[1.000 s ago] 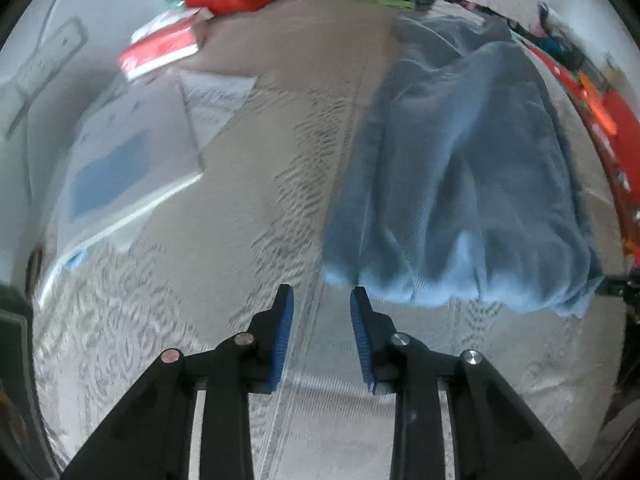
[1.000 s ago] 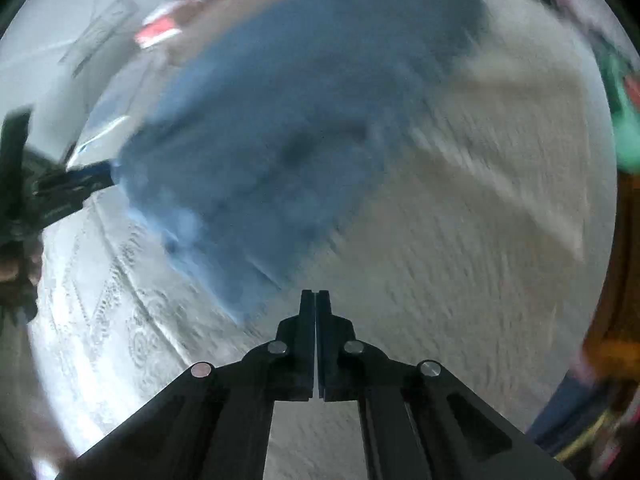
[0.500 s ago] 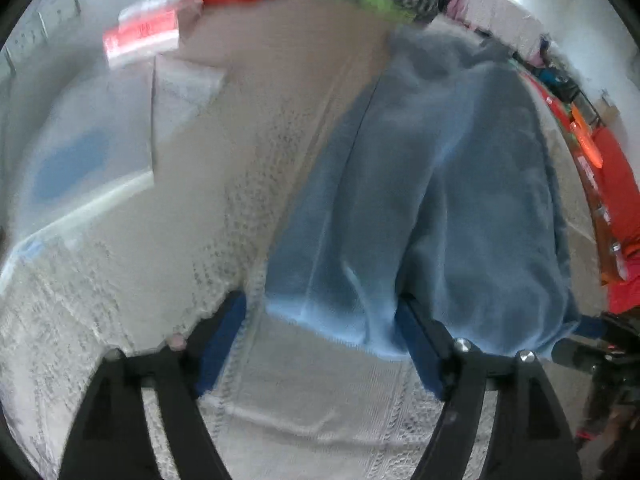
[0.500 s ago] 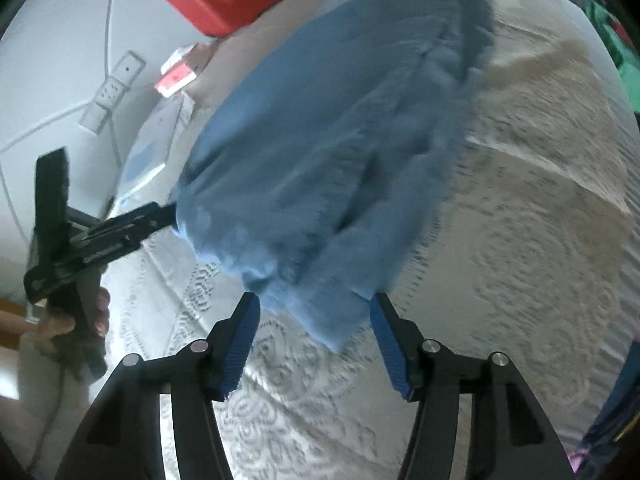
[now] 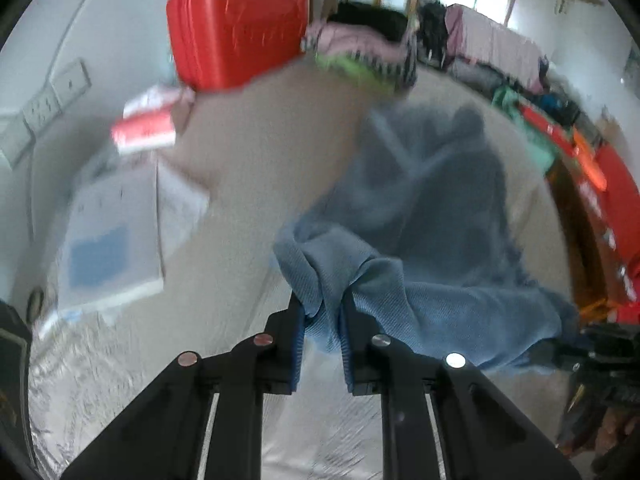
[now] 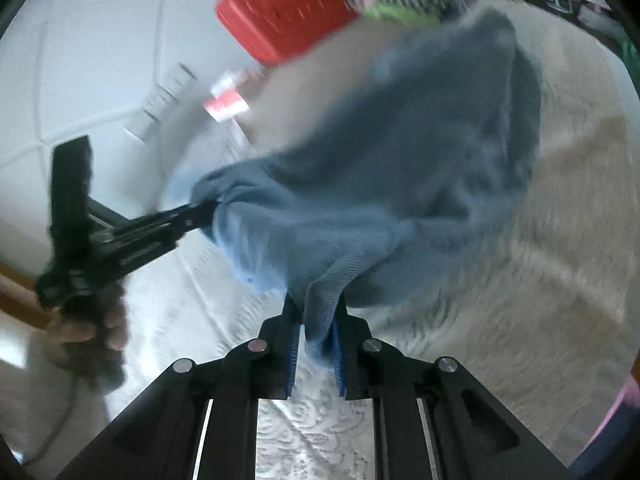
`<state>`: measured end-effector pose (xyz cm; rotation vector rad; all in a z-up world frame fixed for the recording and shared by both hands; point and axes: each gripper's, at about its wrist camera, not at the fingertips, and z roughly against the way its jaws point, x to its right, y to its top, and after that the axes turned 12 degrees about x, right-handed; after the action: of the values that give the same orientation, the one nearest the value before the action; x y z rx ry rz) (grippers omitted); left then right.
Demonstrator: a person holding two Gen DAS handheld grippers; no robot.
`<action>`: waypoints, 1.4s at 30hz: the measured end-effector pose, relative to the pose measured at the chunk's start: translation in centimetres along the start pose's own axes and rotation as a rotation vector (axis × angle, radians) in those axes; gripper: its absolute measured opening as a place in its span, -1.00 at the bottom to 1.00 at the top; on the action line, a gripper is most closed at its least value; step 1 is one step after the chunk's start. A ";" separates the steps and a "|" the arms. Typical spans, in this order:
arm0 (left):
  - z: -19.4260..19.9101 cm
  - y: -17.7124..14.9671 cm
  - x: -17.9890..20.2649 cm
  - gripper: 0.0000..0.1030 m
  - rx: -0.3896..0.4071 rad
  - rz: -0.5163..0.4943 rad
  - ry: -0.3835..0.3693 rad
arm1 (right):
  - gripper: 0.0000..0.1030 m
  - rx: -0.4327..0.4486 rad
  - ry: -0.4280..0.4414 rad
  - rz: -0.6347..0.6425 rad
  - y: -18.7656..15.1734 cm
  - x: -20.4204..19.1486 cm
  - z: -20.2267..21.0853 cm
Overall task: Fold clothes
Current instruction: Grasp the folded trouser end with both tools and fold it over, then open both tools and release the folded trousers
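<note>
A blue knitted garment [image 5: 420, 216] sprawls on the lace-covered bed [image 6: 560, 248], its near hem raised. The left gripper [image 5: 322, 320] and right gripper [image 6: 316, 332] each pinch a corner (thin bites), so a tug could slip one.

No text you can read anywhere, red and white packet [image 5: 146, 128] too blurred for its print, papers [image 5: 116, 240] with a blue patch show only smeared marks, red case [image 5: 238, 24] carries no legible label or number
</note>
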<state>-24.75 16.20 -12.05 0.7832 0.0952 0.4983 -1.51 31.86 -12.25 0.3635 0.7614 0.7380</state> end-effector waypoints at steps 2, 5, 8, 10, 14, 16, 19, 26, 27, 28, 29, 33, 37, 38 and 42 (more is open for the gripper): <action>-0.4 3.1 1.6 -0.70 0.036 -0.007 0.009 | -0.73 0.030 0.037 -0.012 2.5 1.2 1.3; -2.8 8.0 4.5 -0.70 0.064 -0.022 0.017 | -0.73 0.074 0.092 -0.030 6.3 3.1 3.3; -5.8 12.7 7.6 -0.70 0.083 -0.039 0.022 | -0.73 0.118 0.148 -0.048 10.0 4.9 5.2; -8.5 15.8 9.8 -0.70 0.084 -0.053 0.025 | -0.73 0.118 0.156 -0.070 13.1 7.7 4.3; -16.7 22.1 13.9 -0.70 0.036 -0.080 0.063 | -0.73 0.107 0.164 -0.119 19.5 13.8 1.7; -19.9 23.4 14.0 -0.69 -0.019 -0.044 0.081 | -0.71 0.076 0.157 -0.159 22.4 17.6 -0.5; -23.6 25.0 13.9 -0.20 -0.081 -0.009 0.114 | -0.29 0.003 0.114 -0.211 24.9 21.5 -4.4; -21.3 21.4 9.8 0.27 -0.125 0.028 0.208 | -0.25 -0.062 0.152 -0.190 25.5 23.9 -3.9; -20.9 20.3 9.2 0.27 -0.141 0.025 0.224 | -0.25 -0.077 0.163 -0.184 24.8 23.5 -3.8; -20.5 19.1 8.7 0.27 -0.155 0.022 0.238 | -0.25 -0.093 0.175 -0.179 24.2 23.1 -3.8; -20.1 17.9 8.5 0.27 -0.163 0.014 0.244 | -0.25 -0.109 0.186 -0.173 23.5 22.7 -3.8; -18.1 13.4 8.3 0.27 -0.159 -0.006 0.235 | -0.25 -0.099 0.197 -0.166 20.2 20.3 -3.4; -17.9 10.9 9.0 0.27 -0.150 -0.020 0.166 | 0.19 -0.083 0.168 -0.140 17.9 17.2 -4.4; -18.1 10.6 9.2 0.14 -0.159 -0.033 0.160 | 0.33 -0.079 0.156 -0.123 17.4 16.1 -5.1; -19.3 9.2 9.4 -0.54 -0.208 -0.089 0.170 | -0.88 -0.127 0.121 -0.022 15.8 13.1 -8.3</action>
<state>-25.16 38.68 -18.47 0.5298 0.2307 0.4814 -8.50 52.60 -15.77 0.1966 0.8272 0.7882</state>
